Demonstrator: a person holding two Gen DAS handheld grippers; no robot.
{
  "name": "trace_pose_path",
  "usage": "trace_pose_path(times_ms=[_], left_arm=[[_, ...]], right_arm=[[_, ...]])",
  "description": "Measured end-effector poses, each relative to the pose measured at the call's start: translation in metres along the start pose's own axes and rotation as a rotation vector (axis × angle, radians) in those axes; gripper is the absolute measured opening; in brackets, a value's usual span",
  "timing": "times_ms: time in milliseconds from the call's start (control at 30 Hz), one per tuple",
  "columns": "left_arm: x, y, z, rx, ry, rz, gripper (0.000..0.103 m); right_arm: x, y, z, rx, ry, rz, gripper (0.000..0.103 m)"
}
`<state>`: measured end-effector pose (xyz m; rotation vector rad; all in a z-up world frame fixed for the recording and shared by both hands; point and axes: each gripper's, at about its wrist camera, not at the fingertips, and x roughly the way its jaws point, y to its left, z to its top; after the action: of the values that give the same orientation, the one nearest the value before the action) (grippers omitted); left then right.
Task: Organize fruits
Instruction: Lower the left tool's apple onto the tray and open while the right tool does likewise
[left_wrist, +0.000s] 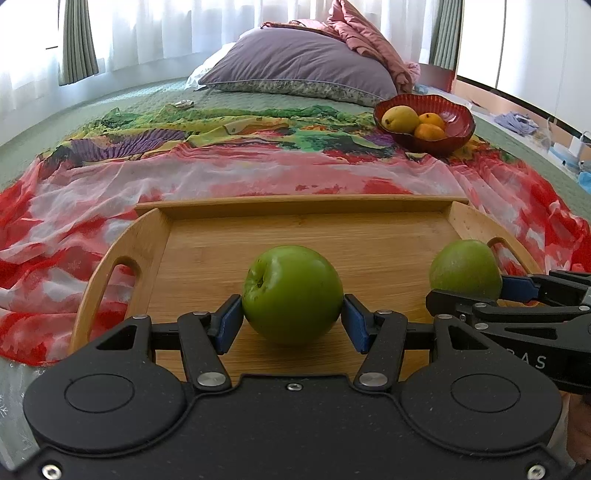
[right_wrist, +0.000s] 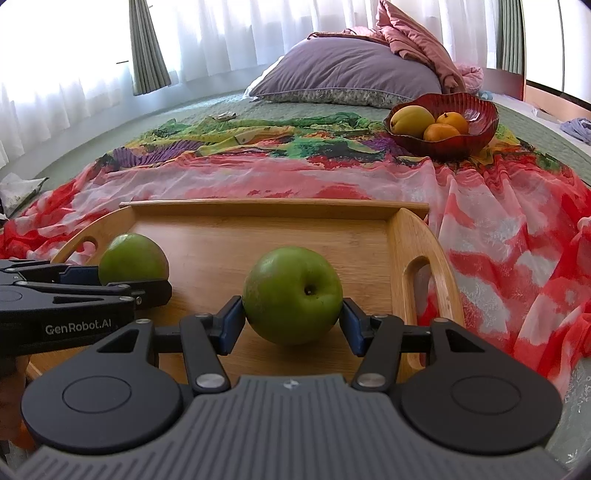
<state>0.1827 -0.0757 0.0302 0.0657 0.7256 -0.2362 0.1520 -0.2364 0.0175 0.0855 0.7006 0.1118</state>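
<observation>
Two green apples lie over a wooden tray on the bed. My left gripper is shut on the left apple, blue pads pressing both its sides. My right gripper is shut on the right apple in the same way. Each wrist view shows the other gripper from the side: the right gripper with its apple, the left gripper with its apple. I cannot tell whether the apples rest on the tray or hang just above it.
A red ribbed bowl at the far right holds a yellow fruit and two oranges. A colourful scarf covers the green bedspread. A purple pillow and a pink blanket lie at the head.
</observation>
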Motion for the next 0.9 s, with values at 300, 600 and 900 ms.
trace_pose_path(times_ms=[300,600,900], left_arm=[[-0.001,0.001,0.000,0.009,0.004,0.009,0.066],[-0.008,0.001,-0.006,0.036,-0.007,0.029,0.080],[-0.018,0.006,-0.014,0.046,-0.011,0.043,0.090]], right_arm=[[-0.001,0.001,0.000,-0.009,0.004,-0.002,0.064],[-0.002,0.000,-0.003,-0.024,0.020,-0.012,0.078],[-0.011,0.002,-0.008,-0.049,0.023,-0.011,0.090]])
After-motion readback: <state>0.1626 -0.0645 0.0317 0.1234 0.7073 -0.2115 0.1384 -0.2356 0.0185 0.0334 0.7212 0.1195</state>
